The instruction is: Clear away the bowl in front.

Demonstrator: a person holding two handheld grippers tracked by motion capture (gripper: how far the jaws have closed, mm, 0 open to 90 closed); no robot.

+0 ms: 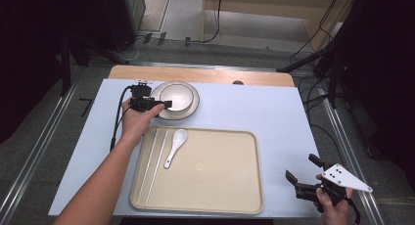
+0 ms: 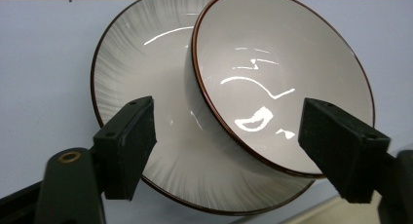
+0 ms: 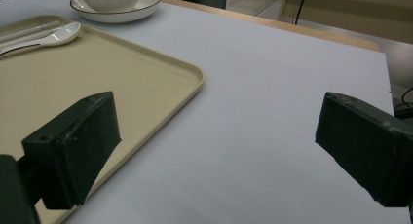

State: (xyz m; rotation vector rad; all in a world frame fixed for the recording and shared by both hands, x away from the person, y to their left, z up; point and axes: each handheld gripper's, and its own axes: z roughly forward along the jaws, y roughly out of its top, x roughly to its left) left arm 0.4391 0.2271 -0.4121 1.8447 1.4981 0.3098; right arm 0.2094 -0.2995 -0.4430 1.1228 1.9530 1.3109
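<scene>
A white bowl (image 1: 177,96) with a dark rim stands on a white ribbed plate (image 1: 194,105) at the back of the table. My left gripper (image 1: 166,103) reaches in from the bowl's left side. In the left gripper view the bowl (image 2: 282,63) sits off-centre on the plate (image 2: 131,53), and its near wall lies between the jaws of the left gripper (image 2: 226,121). One pad hangs over the plate and the other over the bowl's inside, with a gap to the wall. My right gripper (image 1: 303,168) (image 3: 216,136) stands open over bare table at the front right, with nothing between its jaws.
A beige tray (image 1: 215,171) lies at the front middle and holds a white spoon (image 1: 174,147) and a pair of pale chopsticks (image 1: 154,161) at its left side. The tray's corner (image 3: 192,78) lies left of the right gripper. Cables and floor rails surround the table.
</scene>
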